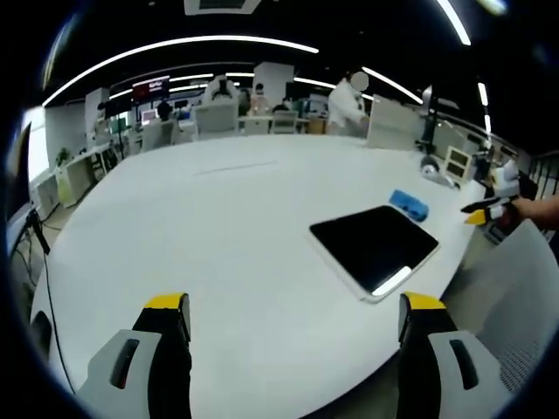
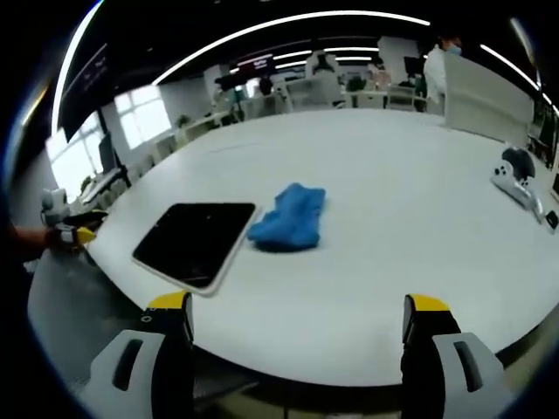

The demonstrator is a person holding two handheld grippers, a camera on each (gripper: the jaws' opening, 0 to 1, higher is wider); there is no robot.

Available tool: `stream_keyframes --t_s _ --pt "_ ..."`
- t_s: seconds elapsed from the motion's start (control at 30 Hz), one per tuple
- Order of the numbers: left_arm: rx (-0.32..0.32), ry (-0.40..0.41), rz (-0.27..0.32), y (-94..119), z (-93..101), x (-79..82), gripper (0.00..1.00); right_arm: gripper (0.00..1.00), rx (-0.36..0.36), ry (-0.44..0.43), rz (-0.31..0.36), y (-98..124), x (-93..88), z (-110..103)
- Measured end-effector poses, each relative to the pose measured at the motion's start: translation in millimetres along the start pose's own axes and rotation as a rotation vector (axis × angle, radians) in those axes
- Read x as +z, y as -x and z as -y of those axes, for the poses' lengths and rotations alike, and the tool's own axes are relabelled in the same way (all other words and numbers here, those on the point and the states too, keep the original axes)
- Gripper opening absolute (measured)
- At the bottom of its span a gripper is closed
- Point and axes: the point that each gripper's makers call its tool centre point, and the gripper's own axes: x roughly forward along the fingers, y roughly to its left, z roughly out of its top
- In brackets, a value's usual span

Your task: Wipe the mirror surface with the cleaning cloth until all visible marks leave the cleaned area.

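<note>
You are working at a large white oval table, and the dark rectangular mirror with a pale frame lies flat on it near the edge closest to you. In the right gripper view the same mirror sits on the table with the crumpled blue cleaning cloth just beside its long side, touching or nearly touching the frame. In the left gripper view the cloth shows just past the mirror's far corner.

Your left gripper has its yellow-tipped jaws spread wide with nothing between them, hanging over the bare table short of the mirror. Your right gripper is likewise wide open and empty, short of the table's edge, well apart from the mirror.

Beyond the mirror, a white and grey device lies on the table near its far side. Around the table is an open office with desks, chairs, curved ceiling light strips and people in the background.
</note>
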Motion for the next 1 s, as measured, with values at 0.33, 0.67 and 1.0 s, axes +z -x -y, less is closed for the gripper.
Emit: stream_keyframes --t_s 0.33,0.67,1.0 --pt "-0.008 0.007 0.001 0.2 1.7 0.2 0.99 0.99 -0.009 -0.001 -0.019 2.3 -5.2 3.7" --pt "-0.017 0.006 0.0 -0.6 2.4 -0.4 0.99 0.99 -0.006 0.006 -0.04 0.5 -5.2 4.8" --pt "-0.025 -0.001 -0.007 -1.2 3.9 -1.5 0.99 0.98 0.005 0.0 -0.084 -3.0 -6.2 -2.4"
